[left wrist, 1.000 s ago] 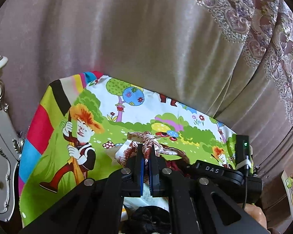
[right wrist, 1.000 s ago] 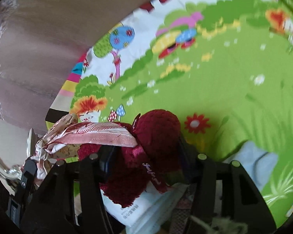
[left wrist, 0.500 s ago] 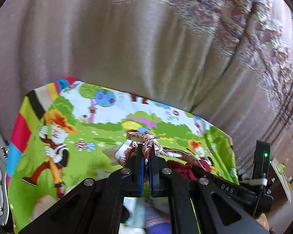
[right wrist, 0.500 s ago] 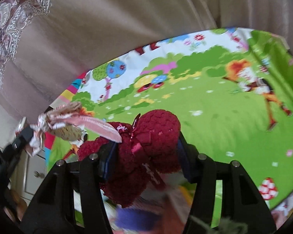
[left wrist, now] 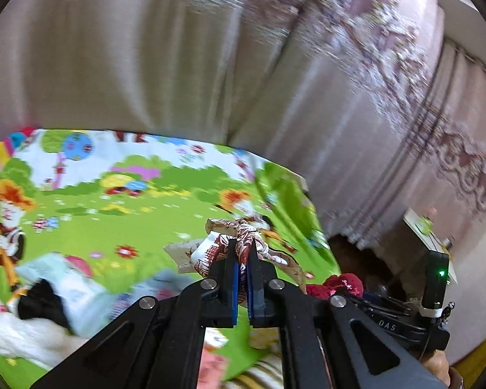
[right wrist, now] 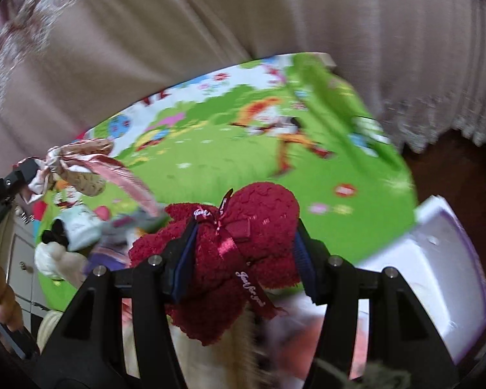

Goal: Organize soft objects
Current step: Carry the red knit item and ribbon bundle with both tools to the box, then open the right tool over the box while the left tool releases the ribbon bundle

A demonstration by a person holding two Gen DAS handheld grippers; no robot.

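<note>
My left gripper (left wrist: 241, 261) is shut on a patterned red-and-cream scarf (left wrist: 239, 243) and holds it above the cartoon play mat (left wrist: 113, 214). The scarf also shows at the left of the right wrist view (right wrist: 81, 162). My right gripper (right wrist: 243, 227) is shut on a dark red fluffy towel bundle (right wrist: 252, 227) tied with a red ribbon, held above the mat (right wrist: 226, 159). The bundle shows at lower right in the left wrist view (left wrist: 337, 283).
A pile of soft items lies on the mat's near left: a white fluffy piece (left wrist: 13, 327), a black item (left wrist: 39, 301), a pale blue pack (left wrist: 64, 275). A white bin (right wrist: 437, 275) stands at the mat's right edge. Curtains (left wrist: 210, 64) hang behind.
Both grippers have lifted and swung right with their loads. The mat's right edge and the white bin have come into view.
</note>
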